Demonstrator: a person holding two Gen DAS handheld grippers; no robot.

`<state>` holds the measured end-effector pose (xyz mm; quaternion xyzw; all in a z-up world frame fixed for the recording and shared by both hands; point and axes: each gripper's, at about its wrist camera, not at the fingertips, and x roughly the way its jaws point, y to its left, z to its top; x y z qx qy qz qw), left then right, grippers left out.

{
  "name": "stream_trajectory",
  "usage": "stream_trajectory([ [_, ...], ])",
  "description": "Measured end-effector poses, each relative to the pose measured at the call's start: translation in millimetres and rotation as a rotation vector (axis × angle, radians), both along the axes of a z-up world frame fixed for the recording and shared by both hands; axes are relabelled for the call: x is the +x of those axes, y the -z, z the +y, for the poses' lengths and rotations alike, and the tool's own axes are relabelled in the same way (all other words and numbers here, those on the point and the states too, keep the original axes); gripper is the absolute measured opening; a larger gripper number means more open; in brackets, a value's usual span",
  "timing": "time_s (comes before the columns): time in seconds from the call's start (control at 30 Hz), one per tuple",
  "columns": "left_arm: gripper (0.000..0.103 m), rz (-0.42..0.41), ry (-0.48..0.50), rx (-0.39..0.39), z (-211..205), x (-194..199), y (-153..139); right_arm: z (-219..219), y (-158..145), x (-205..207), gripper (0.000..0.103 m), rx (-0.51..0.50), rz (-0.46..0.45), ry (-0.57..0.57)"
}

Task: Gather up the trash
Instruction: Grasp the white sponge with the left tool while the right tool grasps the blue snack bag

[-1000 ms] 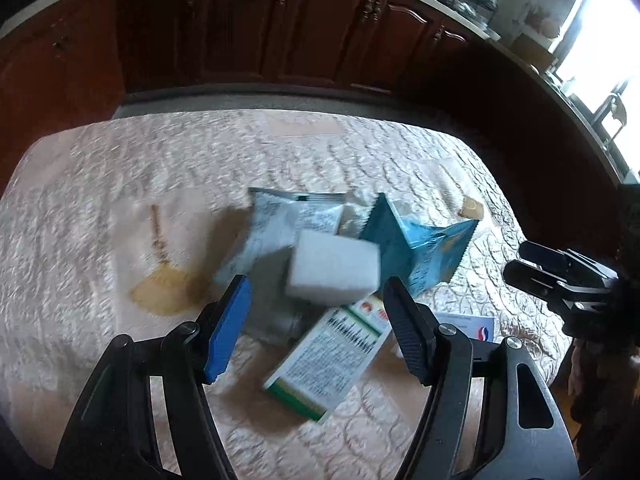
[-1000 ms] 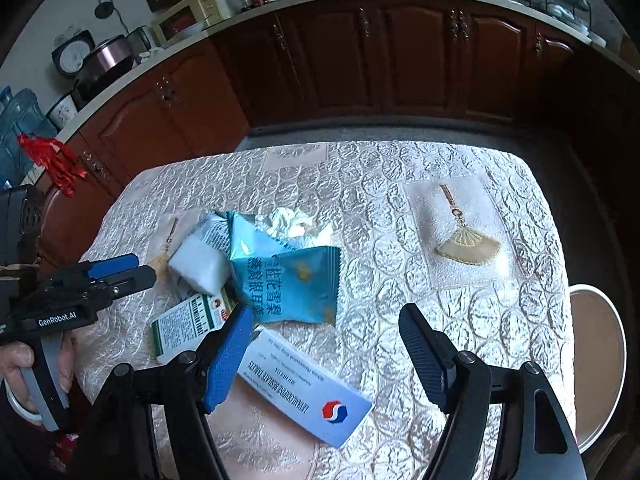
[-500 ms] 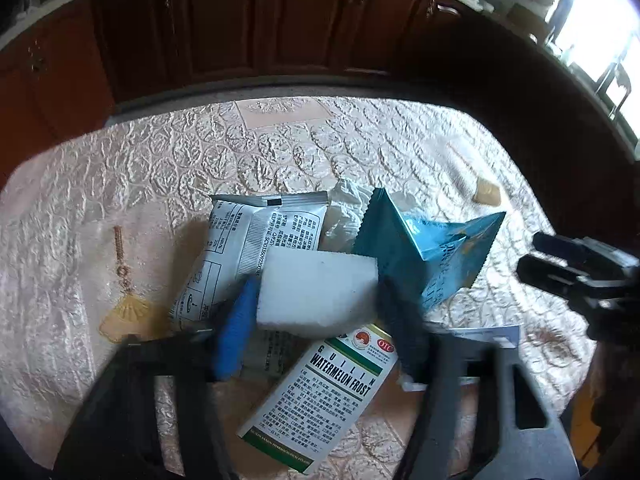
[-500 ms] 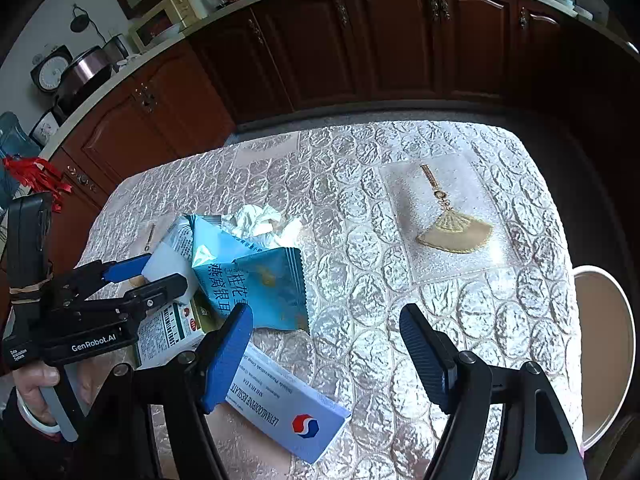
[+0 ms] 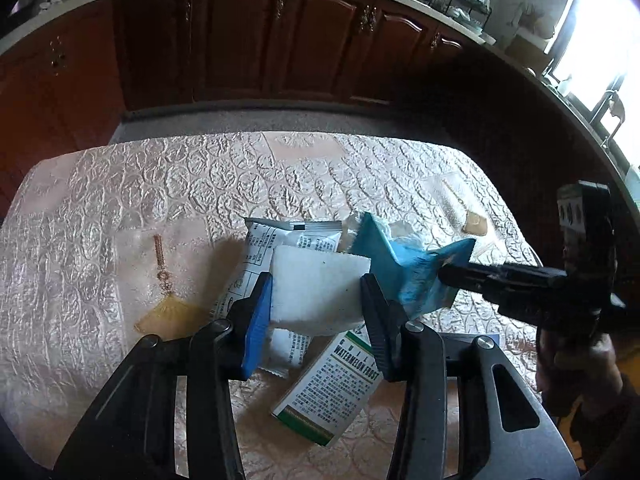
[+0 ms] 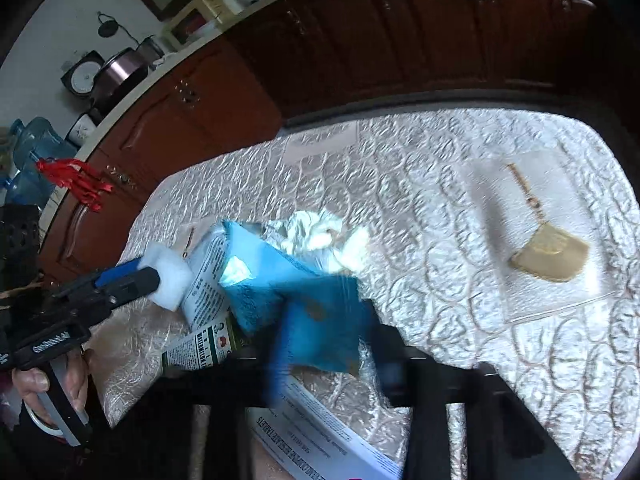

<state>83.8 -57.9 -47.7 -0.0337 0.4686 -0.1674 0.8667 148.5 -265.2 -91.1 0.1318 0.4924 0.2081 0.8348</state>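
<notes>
You are working over a table [image 5: 120, 208] draped in a shiny, quilted cream cloth with a raised scale-like pattern. A loose heap of trash is lying near its front edge.

Your left gripper [image 5: 316, 300] is closing its fingers on a white foam block [image 5: 320, 280], a soft, matte rectangular piece; the blue pad is pressing one side and the black pad the other. Under the block a white printed sachet [image 5: 256, 256] is lying flat, and a green-and-white cardboard box [image 5: 332, 388] marked "Watermelon Frost" is sitting just in front of it.

Your right gripper [image 6: 324, 340] is closing narrow on the crinkly blue foil wrapper [image 6: 260, 280], which is standing up in a folded, pointed shape between the fingers. In the right wrist view those fingers are blurring badly, so you cannot be sure exactly where the pads are meeting the foil.

A crumpled white tissue [image 6: 320, 232] is lying just behind the wrapper. A white tablet box [image 6: 320, 440] is running out of the bottom edge, partly covered by the gripper. A flat gold fan-shaped ornament [image 6: 548, 252] is resting well apart on a clear sheet.
</notes>
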Motion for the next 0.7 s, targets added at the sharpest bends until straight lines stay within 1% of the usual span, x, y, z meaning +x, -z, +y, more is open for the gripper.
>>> stream_trajectory([
  [0.1, 0.042, -0.003, -0.005, -0.001, -0.1, -2.6, -2.2, 2.6, -5.7, -10.6, 0.008, -0.006, -0.04, -0.015],
  [0.27, 0.042, -0.017, -0.009, -0.003, -3.6, -7.7, -10.0, -7.4, -23.0, -23.6, 0.007, 0.011, -0.083, 0.001],
  [0.4, 0.042, -0.043, 0.006, 0.0, -13.3, -15.0, -21.6, -27.0, -44.1, -39.5, 0.006, 0.024, -0.133, 0.037],
  [0.53, 0.042, -0.067, 0.048, 0.001, -34.7, -22.5, -31.2, -47.3, -60.8, -54.8, 0.006, 0.017, -0.173, 0.076],
  [0.7, 0.042, -0.072, 0.107, -0.003, -66.3, -28.1, -36.0, -75.1, -77.6, -74.2, 0.006, -0.008, -0.216, 0.127],
])
